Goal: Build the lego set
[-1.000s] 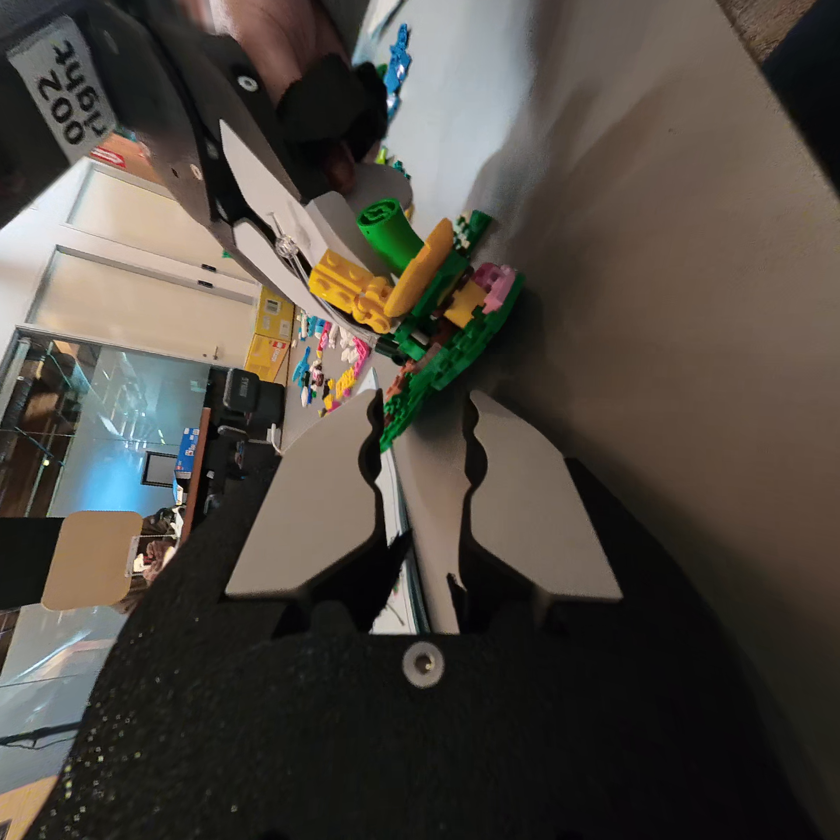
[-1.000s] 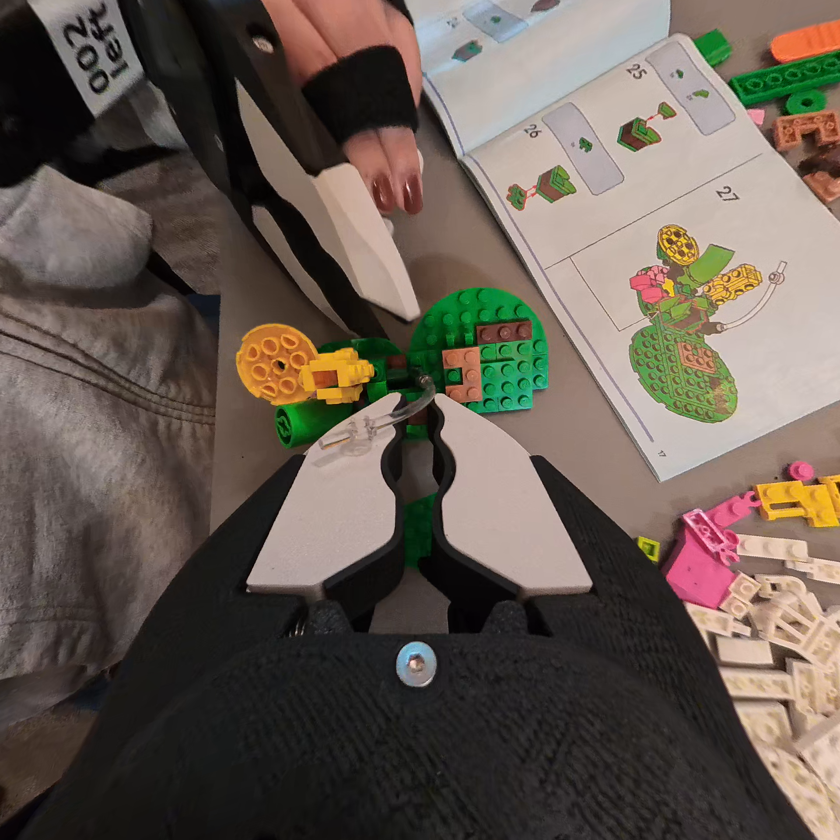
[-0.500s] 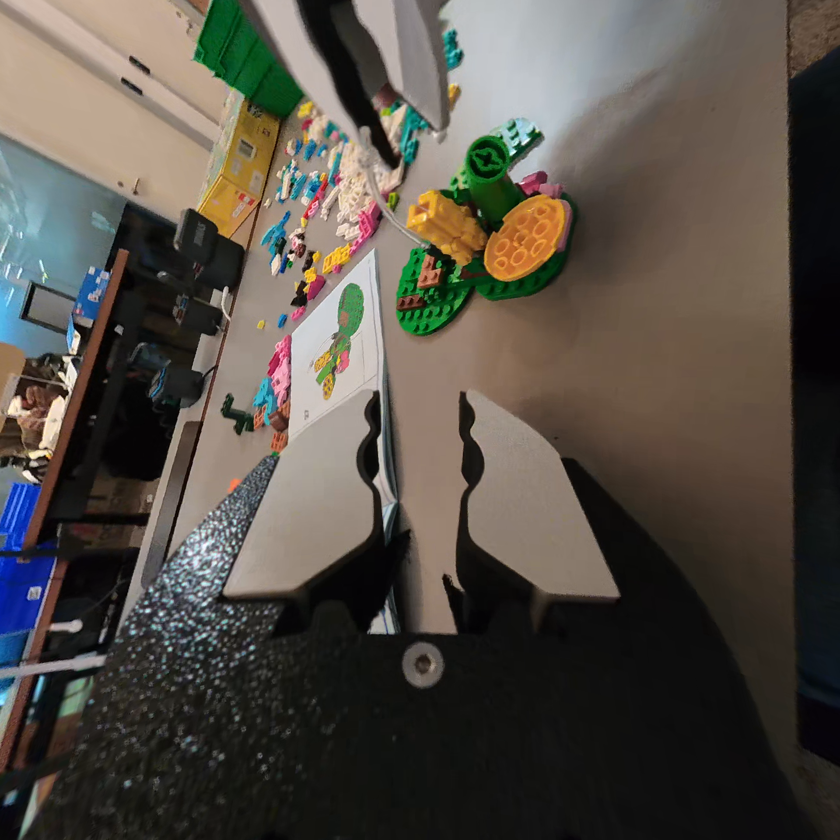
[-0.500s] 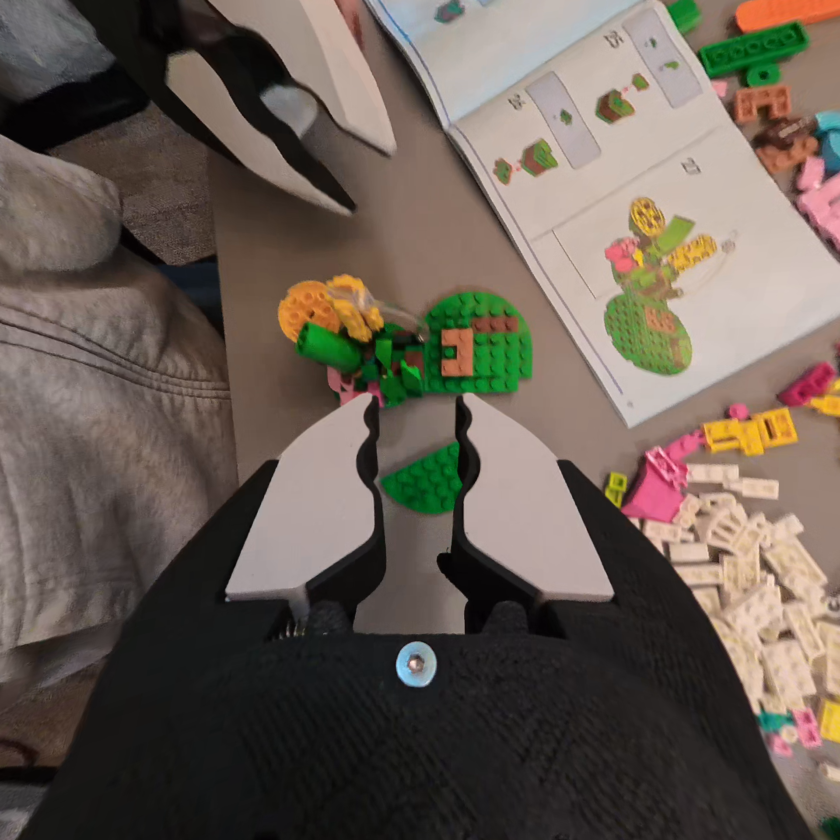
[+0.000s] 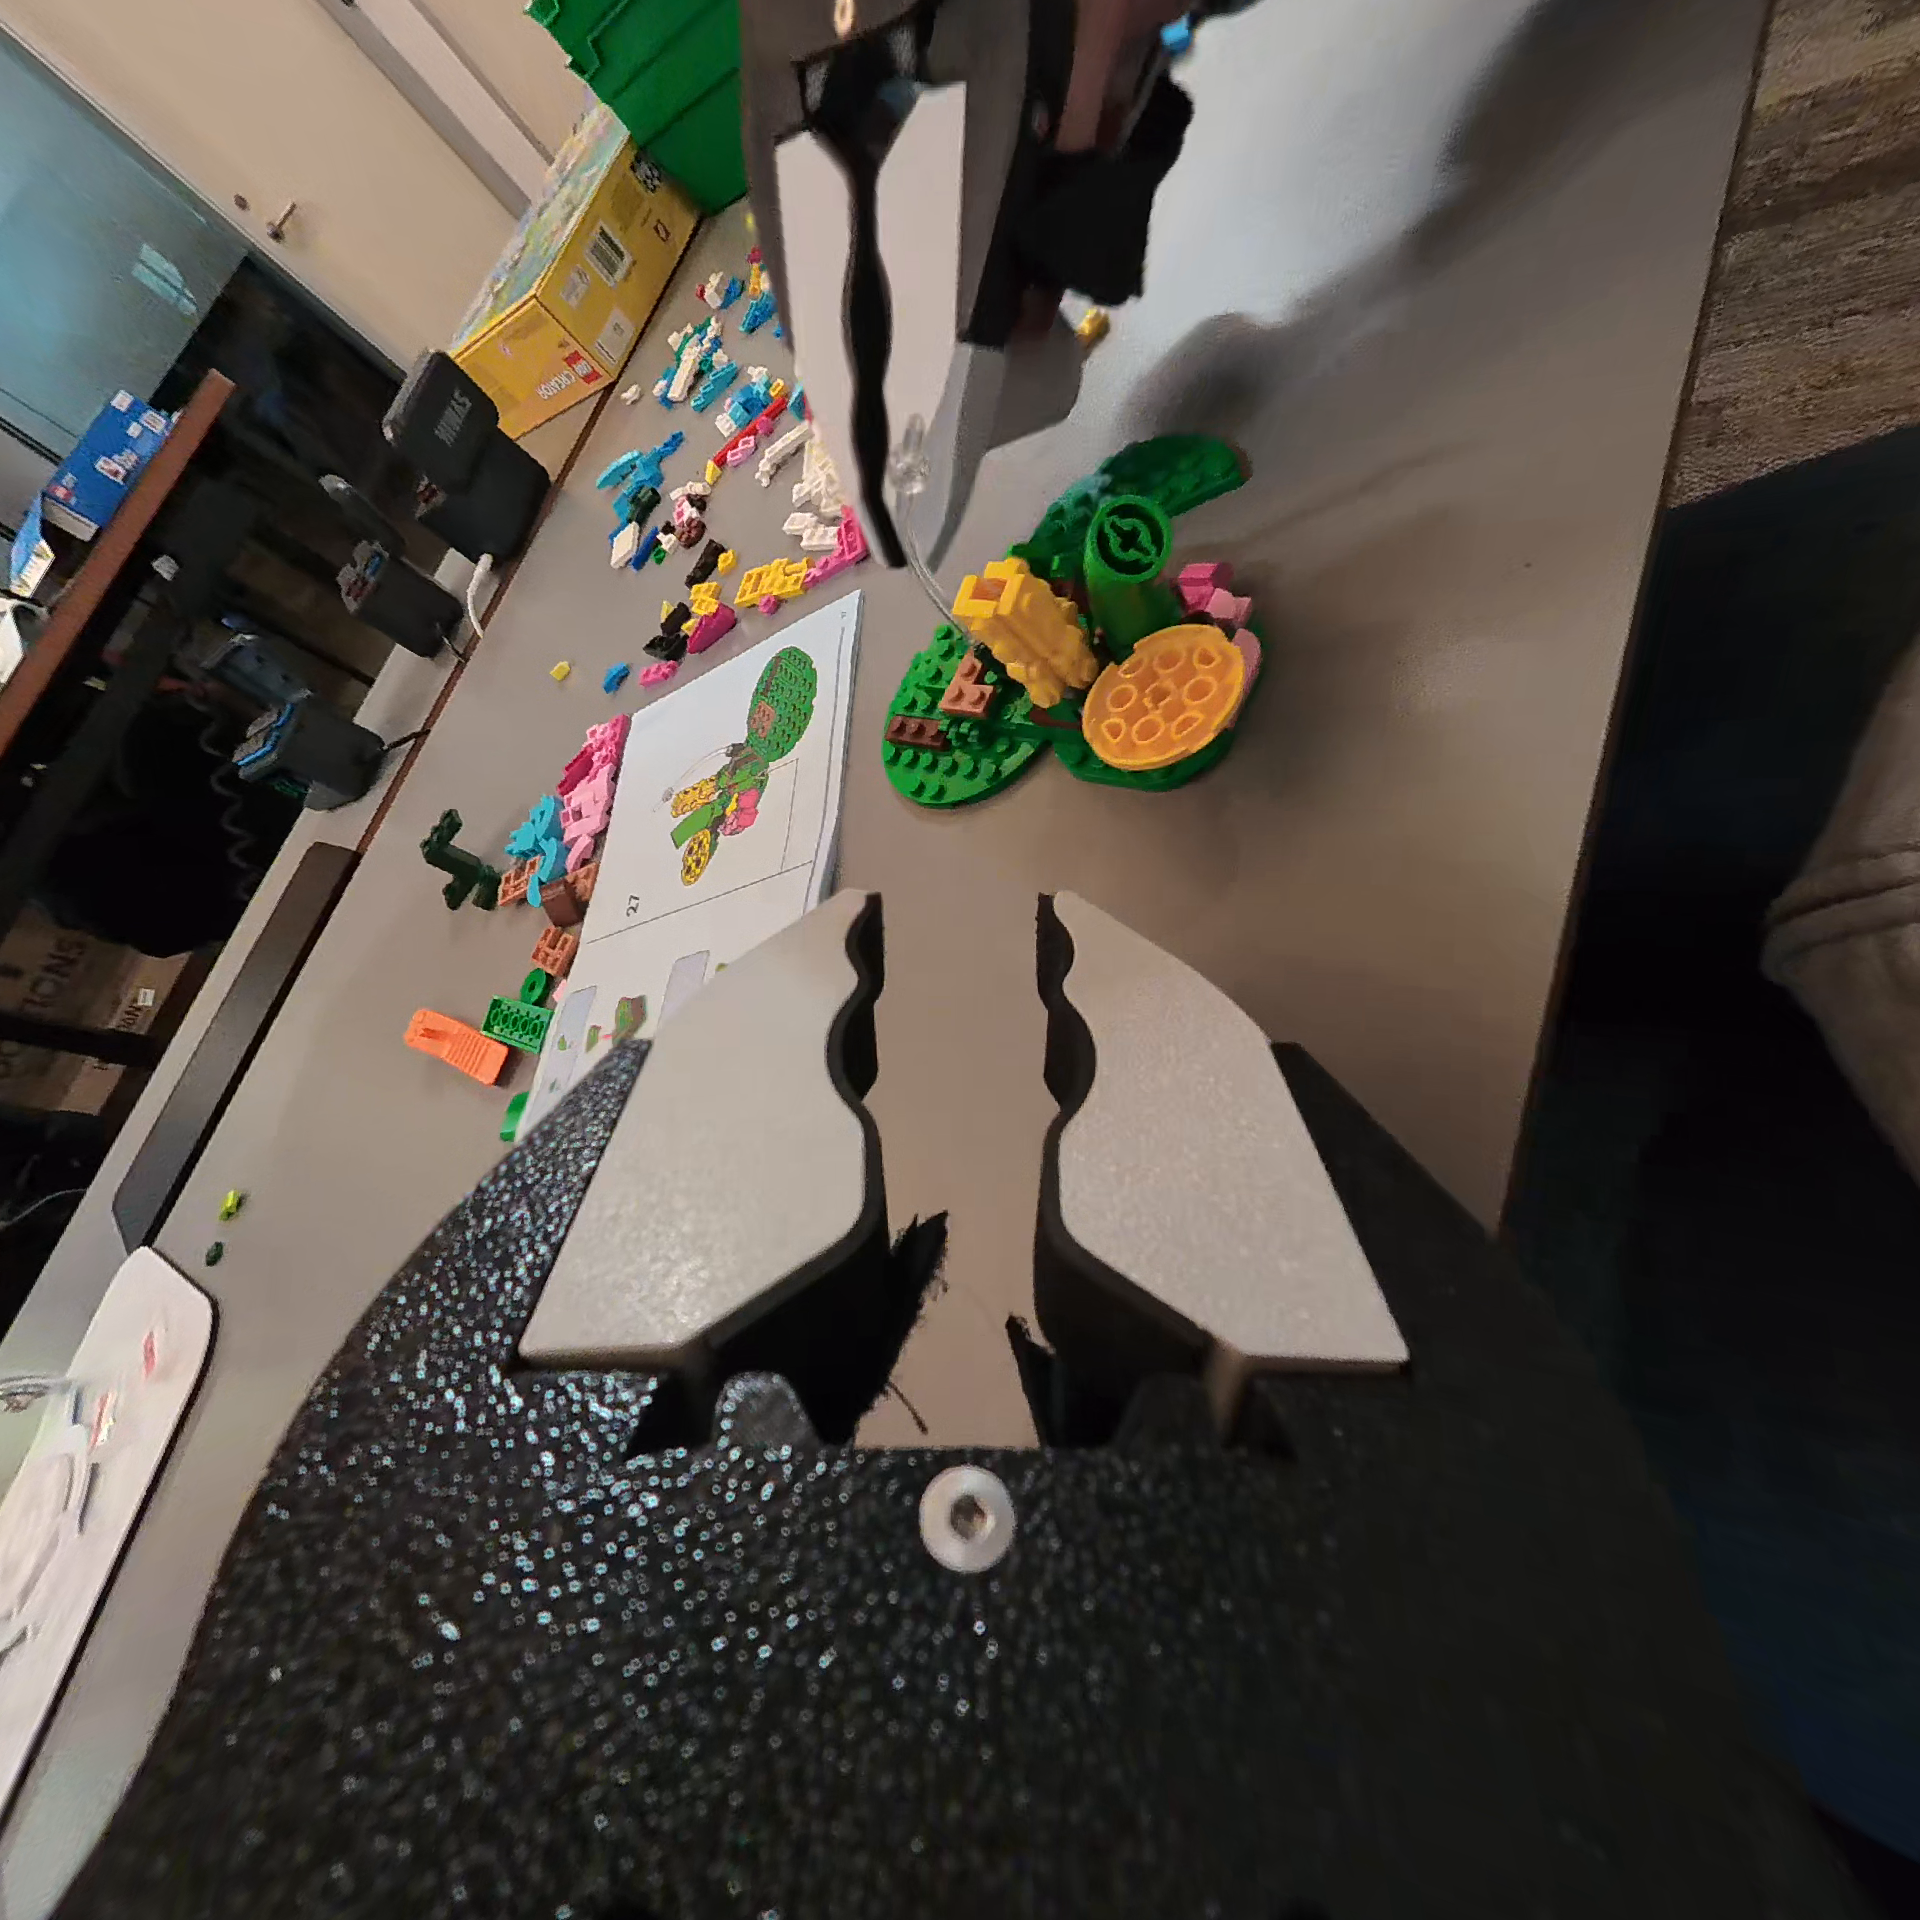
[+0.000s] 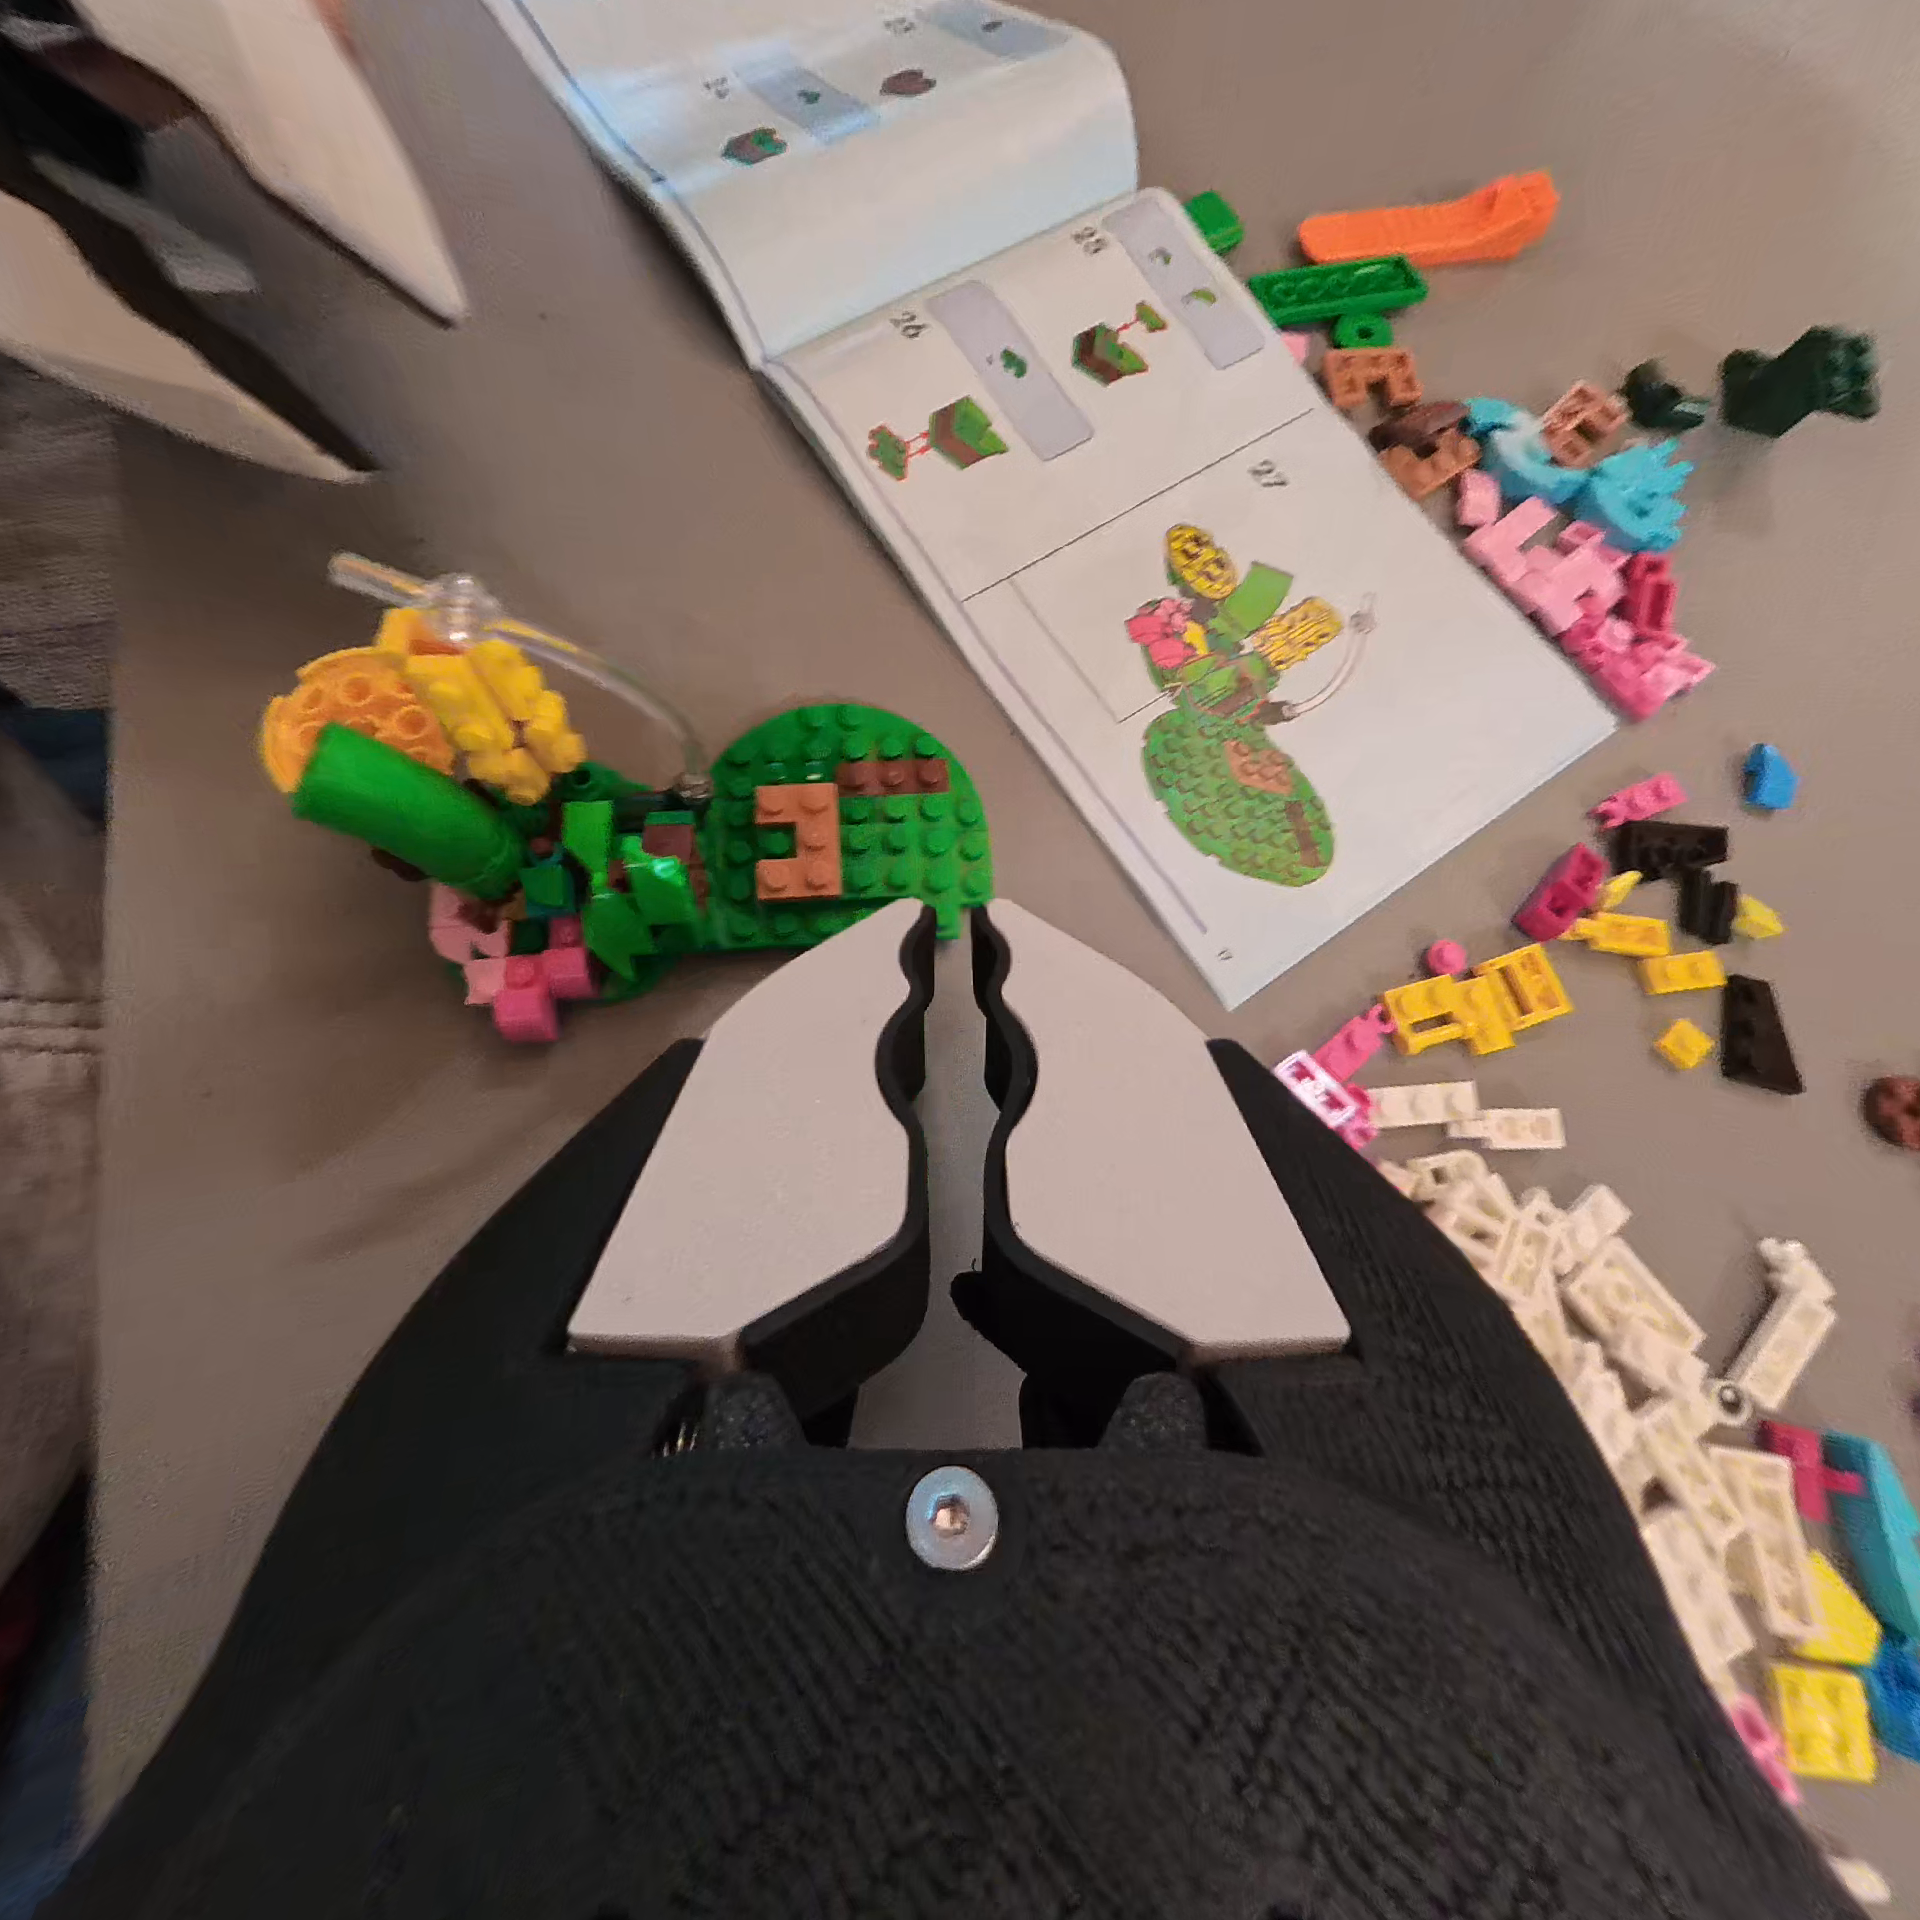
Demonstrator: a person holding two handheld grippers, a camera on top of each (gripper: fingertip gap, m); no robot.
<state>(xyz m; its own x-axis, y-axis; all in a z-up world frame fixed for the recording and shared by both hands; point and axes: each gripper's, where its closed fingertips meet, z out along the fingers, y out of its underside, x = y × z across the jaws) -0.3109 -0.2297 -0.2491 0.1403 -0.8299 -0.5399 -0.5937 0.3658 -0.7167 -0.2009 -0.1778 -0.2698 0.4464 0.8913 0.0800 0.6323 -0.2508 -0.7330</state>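
Note:
A brick model [image 5: 977,748] on a green baseplate stands near the table's edge, with a yellow flower, an orange disc, a green tube and a clear curved rod. My left gripper [image 5: 956,914] is open and empty, well short of it. In the right wrist view the model [image 6: 883,831] lies just ahead, its clear rod [image 6: 603,655] arching up at the left. My right gripper [image 6: 951,914] has its jaws narrowed to a slit, with the baseplate's edge showing at the tips. In the left wrist view the right gripper [image 5: 909,556] hovers above the model, holding nothing.
An open instruction booklet [image 6: 1195,520] lies to the right of the model. Loose bricks [image 6: 1621,1351] spread at the right, with an orange tool [image 6: 1434,223] beyond the booklet. A yellow box [image 5: 582,281] and green bins [image 5: 665,83] stand far back. The left gripper [image 6: 410,390] shows at top left. The grippers' ends are close to 12 centimetres from one another.
The right gripper let go of the clear rod, opened wide as it drew back, then narrowed again. The left gripper pulled away from the model, which now stands free on the table.

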